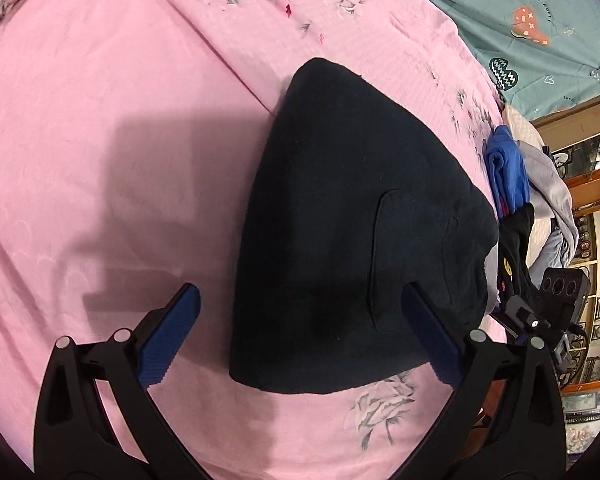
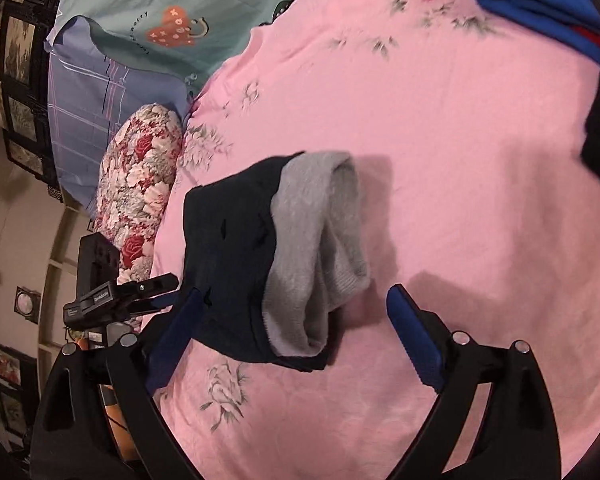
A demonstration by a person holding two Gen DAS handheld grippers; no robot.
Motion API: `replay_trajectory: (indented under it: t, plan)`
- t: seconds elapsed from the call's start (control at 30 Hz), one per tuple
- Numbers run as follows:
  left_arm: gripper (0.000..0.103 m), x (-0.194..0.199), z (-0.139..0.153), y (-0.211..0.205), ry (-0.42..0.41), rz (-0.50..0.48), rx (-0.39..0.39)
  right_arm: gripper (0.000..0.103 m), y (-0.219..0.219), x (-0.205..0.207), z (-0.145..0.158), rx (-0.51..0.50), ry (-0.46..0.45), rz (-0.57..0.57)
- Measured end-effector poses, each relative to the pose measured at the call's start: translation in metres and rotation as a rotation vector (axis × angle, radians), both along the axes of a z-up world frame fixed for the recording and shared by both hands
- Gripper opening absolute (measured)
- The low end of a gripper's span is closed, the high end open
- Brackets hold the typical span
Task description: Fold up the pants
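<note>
Pants [image 1: 332,216], dark with a grey lining, lay folded into a compact bundle on the pink bed sheet [image 1: 100,120], with the blue garment [image 1: 504,168] at about three o'clock from them. Both the left tongs [image 1: 300,336] and the right tongs [image 2: 296,332] stood wide, gripping nothing. Folding looked nearly finished; next, probably tucking the exposed lining [image 2: 324,248] at the bundle's end.
</note>
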State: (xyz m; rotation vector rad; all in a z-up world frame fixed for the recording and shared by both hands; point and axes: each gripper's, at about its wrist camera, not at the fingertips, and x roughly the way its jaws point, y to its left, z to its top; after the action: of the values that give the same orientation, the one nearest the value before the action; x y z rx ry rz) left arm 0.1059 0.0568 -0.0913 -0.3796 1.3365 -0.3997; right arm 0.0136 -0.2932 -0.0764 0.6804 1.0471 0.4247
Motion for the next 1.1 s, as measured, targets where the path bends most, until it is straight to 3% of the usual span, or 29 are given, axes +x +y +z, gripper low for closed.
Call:
replay_trajectory:
  t: [0.1, 0.17, 0.2, 0.23, 0.37, 0.43, 0.5, 0.57, 0.6, 0.63, 0.7, 0.83, 0.9, 1.1]
  plan:
    - [0.097, 0.001, 0.001, -0.003, -0.014, -0.031, 0.026, 0.093, 0.013, 0.005, -0.002, -0.032, 0.009, 0.027]
    - [0.084, 0.001, 0.004, -0.007, -0.034, -0.044, 0.074, 0.093, 0.021, 0.01, -0.004, -0.042, 0.017, 0.043]
    - [0.069, 0.001, 0.005, -0.008, -0.031, -0.068, 0.057, 0.088, 0.027, 0.013, -0.005, -0.051, 0.018, 0.054]
    - [0.065, 0.002, 0.005, -0.011, -0.022, -0.077, 0.048, 0.08, 0.032, 0.016, -0.007, -0.056, 0.017, 0.065]
    - [0.067, 0.007, 0.002, -0.014, -0.035, -0.092, 0.059, 0.077, 0.041, 0.021, -0.007, -0.077, 0.004, 0.055]
    - [0.082, 0.01, 0.0, -0.012, -0.044, -0.107, 0.019, 0.078, 0.043, 0.023, -0.008, -0.076, 0.006, 0.05]
    - [0.088, 0.011, -0.001, -0.013, -0.048, -0.129, -0.023, 0.078, 0.042, 0.024, -0.009, -0.074, 0.001, 0.049]
    - [0.086, 0.011, 0.0, -0.017, -0.072, -0.124, 0.0, 0.078, 0.041, 0.023, -0.009, -0.069, 0.0, 0.046]
    - [0.061, 0.01, 0.001, -0.022, -0.097, -0.12, 0.025, 0.077, 0.042, 0.024, -0.009, -0.074, 0.001, 0.042]
    - [0.048, 0.009, 0.001, -0.03, -0.115, -0.151, 0.047, 0.067, 0.043, 0.023, -0.008, -0.089, -0.001, 0.036]
    - [0.038, 0.008, 0.004, -0.034, -0.125, -0.143, 0.076, 0.045, 0.048, 0.023, -0.009, -0.107, 0.014, 0.043]
    - [0.027, -0.004, 0.036, -0.039, -0.206, -0.137, 0.11, 0.037, 0.051, 0.019, 0.009, -0.123, -0.046, 0.058]
    - [0.022, -0.013, 0.066, -0.038, -0.297, -0.128, 0.115, 0.036, 0.053, 0.018, 0.025, -0.148, -0.08, 0.073]
    - [0.021, -0.002, 0.151, -0.026, -0.533, -0.041, 0.103, 0.035, 0.074, 0.034, 0.111, -0.261, -0.322, 0.116]
